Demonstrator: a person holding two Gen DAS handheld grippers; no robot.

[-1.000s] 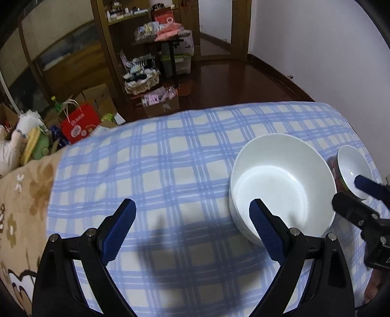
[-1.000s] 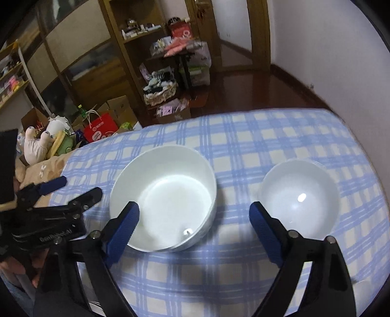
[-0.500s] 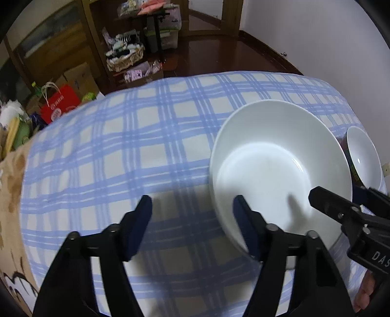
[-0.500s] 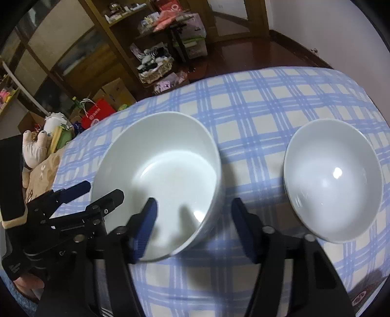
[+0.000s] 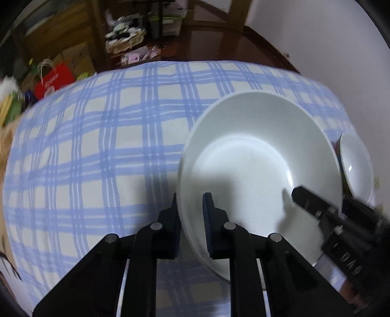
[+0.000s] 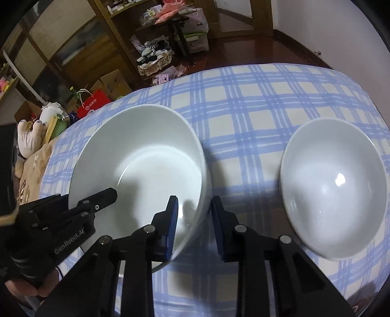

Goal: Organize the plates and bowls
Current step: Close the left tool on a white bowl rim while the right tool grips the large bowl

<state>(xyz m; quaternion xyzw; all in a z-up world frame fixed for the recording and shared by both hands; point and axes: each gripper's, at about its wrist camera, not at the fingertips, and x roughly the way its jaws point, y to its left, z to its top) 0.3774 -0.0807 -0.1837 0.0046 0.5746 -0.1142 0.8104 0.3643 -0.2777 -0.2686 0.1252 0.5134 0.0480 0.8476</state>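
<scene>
A large white bowl [image 5: 258, 161] [image 6: 146, 161] sits on the blue checked tablecloth [image 5: 97, 146]. My left gripper [image 5: 191, 214] is closed on its left rim, one finger inside and one outside. My right gripper [image 6: 193, 214] straddles the bowl's right rim with a narrow gap; whether its pads touch the rim is unclear. A smaller white bowl [image 6: 334, 185] stands to the right on the cloth and also shows in the left wrist view [image 5: 355, 165].
The table's far edge drops to a dark wooden floor [image 6: 243, 51]. Shelves [image 6: 151, 14], boxes, a red bag [image 6: 93, 103] and a soft toy [image 6: 30, 136] lie beyond it. A white wall [image 5: 329, 36] is on the right.
Both grippers moved in on the large bowl and narrowed from wide open. The left now pinches the left rim; the right closed around the right rim.
</scene>
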